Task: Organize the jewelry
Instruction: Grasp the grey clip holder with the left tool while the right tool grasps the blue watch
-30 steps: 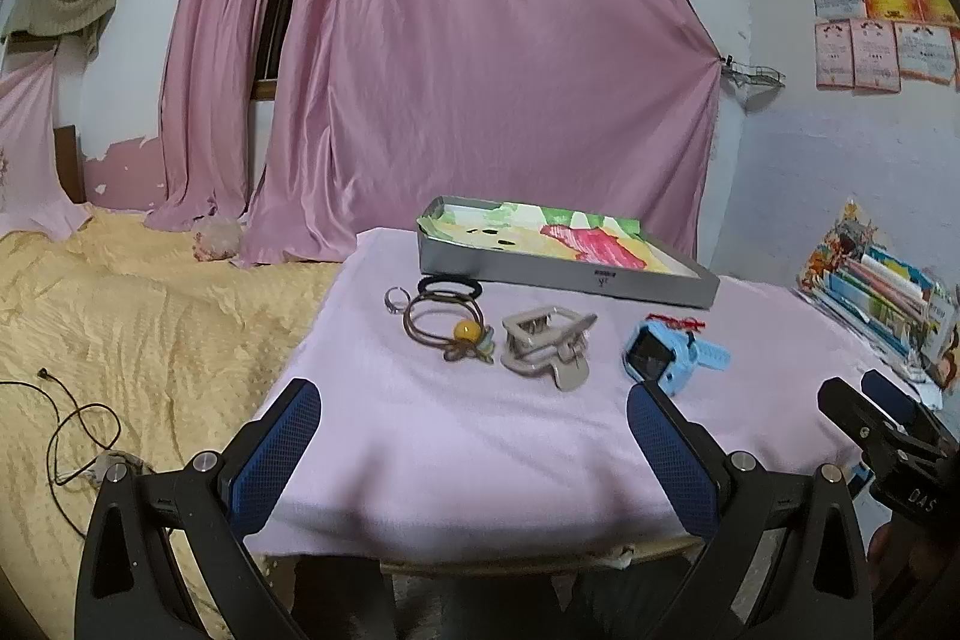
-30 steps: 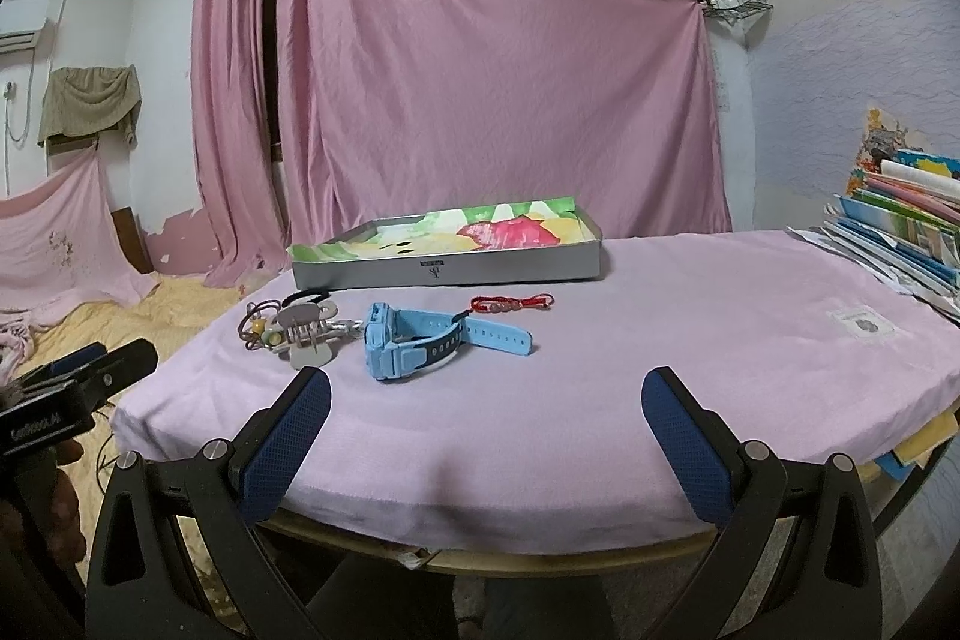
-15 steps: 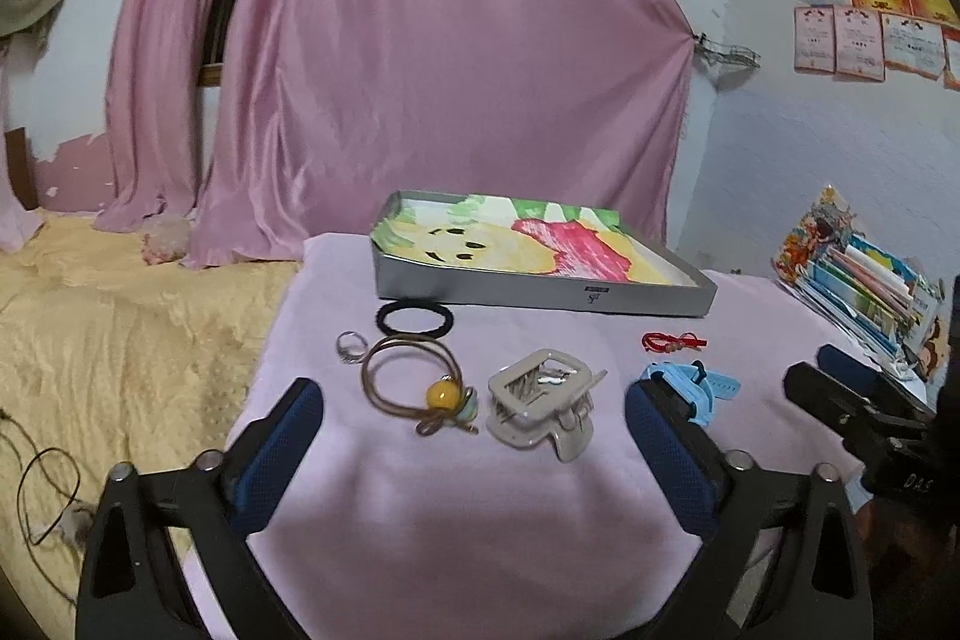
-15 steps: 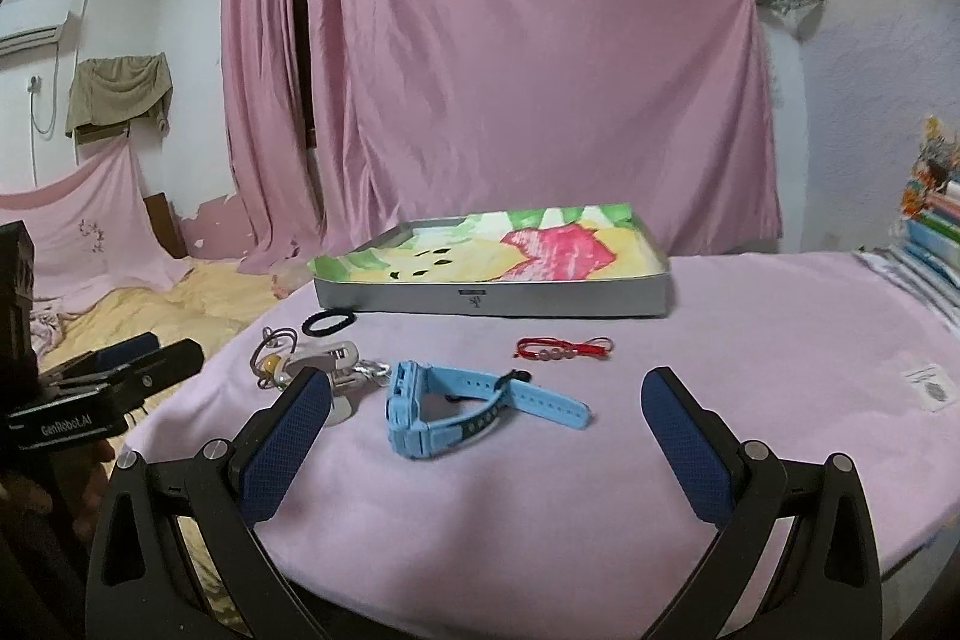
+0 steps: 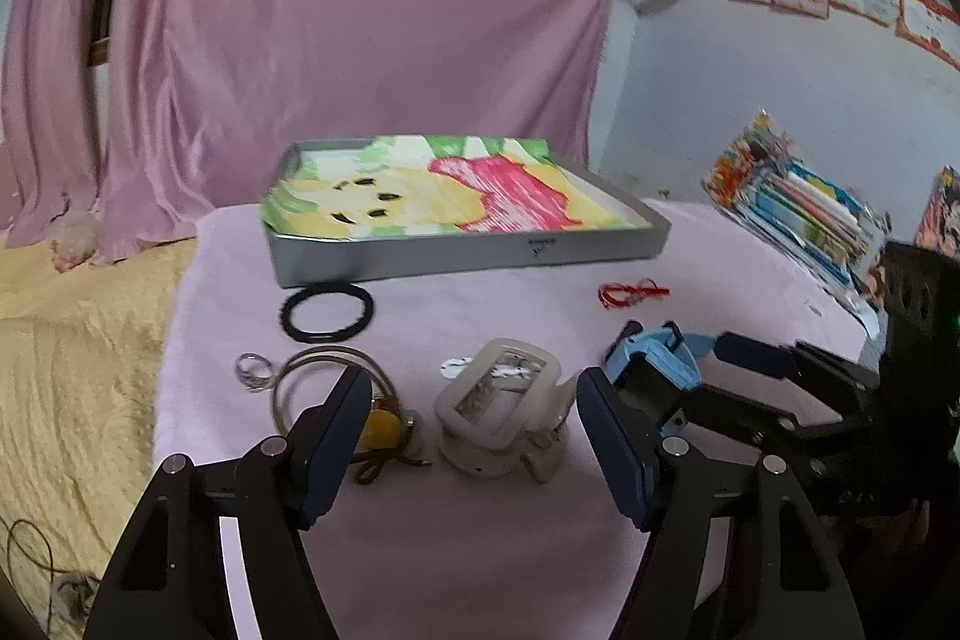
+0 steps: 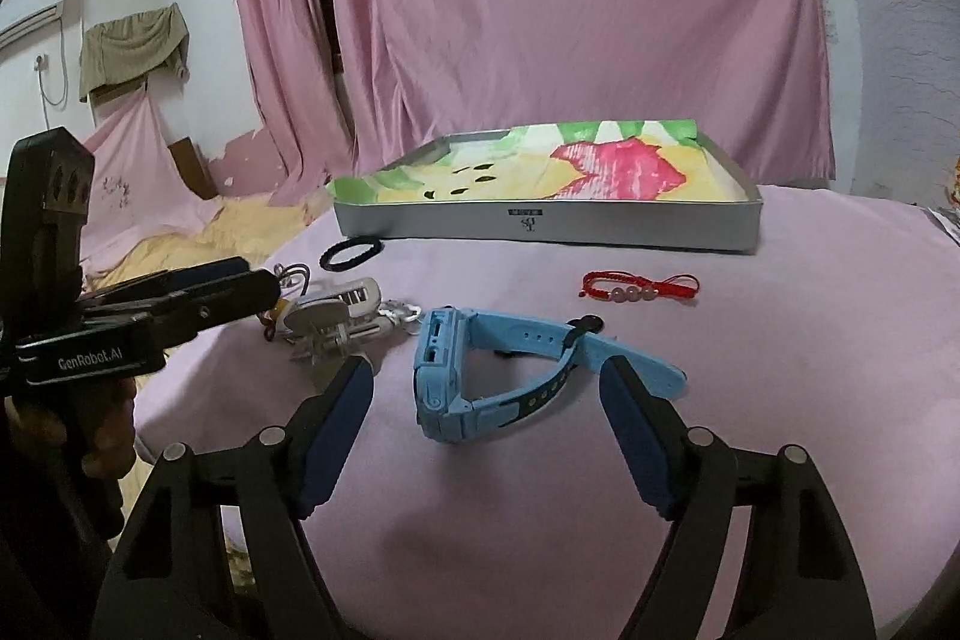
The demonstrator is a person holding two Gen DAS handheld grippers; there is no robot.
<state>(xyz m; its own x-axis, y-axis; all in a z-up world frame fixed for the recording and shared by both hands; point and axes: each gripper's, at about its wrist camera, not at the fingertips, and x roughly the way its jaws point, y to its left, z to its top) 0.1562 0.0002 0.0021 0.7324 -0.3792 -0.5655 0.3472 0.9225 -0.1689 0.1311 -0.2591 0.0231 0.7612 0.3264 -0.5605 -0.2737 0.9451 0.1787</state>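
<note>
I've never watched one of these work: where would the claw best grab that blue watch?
Probably the watch by its chunky case, coming from the near side and above. It lies on its edge with the strap looped behind, so the case's two flat faces suit the right claw, whose jaws have just been closing.

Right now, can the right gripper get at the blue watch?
Probably yes. The blue watch lies between the right gripper fingers, whose jaws have just been closing but aren't touching it; nothing blocks the approach.
</note>
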